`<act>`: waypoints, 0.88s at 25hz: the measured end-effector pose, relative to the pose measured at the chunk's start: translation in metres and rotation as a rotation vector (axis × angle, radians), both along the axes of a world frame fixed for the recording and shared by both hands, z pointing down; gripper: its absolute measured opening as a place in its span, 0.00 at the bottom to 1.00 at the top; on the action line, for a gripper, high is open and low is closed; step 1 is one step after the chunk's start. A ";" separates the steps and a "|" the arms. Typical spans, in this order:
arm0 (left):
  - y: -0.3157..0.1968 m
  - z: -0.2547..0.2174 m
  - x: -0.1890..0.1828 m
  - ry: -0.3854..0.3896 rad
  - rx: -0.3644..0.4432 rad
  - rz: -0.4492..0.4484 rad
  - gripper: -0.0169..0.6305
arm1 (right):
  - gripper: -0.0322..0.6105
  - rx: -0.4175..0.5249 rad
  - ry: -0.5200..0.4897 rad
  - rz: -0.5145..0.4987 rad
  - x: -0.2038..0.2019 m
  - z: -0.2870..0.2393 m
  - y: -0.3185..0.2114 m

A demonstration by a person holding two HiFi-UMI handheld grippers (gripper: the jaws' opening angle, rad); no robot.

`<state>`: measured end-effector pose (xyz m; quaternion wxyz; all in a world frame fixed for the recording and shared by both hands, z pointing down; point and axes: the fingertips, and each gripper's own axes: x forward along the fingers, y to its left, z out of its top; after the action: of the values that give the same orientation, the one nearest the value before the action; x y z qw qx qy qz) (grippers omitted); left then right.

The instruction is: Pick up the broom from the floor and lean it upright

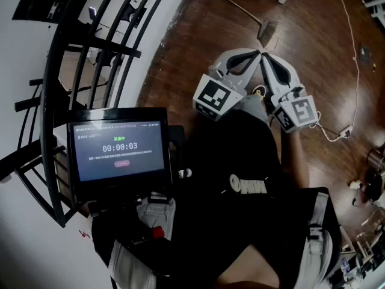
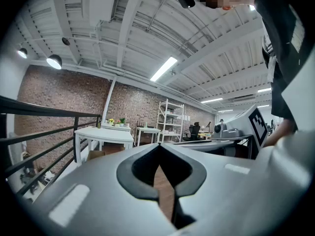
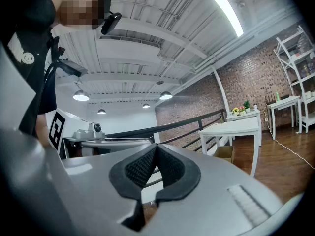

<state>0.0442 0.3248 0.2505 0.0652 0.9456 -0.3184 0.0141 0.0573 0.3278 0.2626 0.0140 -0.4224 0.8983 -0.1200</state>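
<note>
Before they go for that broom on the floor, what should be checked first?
1. Broom lying on the floor, in view ahead: ok.
2. Left gripper empty: ok, jaws together on nothing.
3. Right gripper empty: ok, likewise.
4. Jaws open for a grab: not ok, both shut.
5. White cable apart from the broom: ok.
6. Spot to lean it against: cannot tell.

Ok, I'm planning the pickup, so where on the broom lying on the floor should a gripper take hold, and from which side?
Probably the thin handle, a little way up from the head. It lies flat on the wooden floor, so come down from above with the jaws set across the stick. The head looks broader and harder to clamp.
</note>
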 end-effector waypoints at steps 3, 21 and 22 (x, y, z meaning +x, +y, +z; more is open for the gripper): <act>-0.001 0.001 -0.001 -0.004 0.002 -0.005 0.05 | 0.05 0.001 0.002 -0.002 -0.001 0.000 0.000; 0.000 0.005 0.002 -0.036 0.007 0.012 0.04 | 0.05 -0.009 0.014 -0.001 0.002 0.002 0.003; -0.004 0.007 0.003 -0.045 0.006 0.015 0.04 | 0.05 -0.008 0.016 -0.002 0.004 0.004 -0.001</act>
<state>0.0475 0.3207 0.2575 0.0553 0.9476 -0.3127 0.0348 0.0609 0.3266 0.2667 0.0048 -0.4224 0.8983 -0.1204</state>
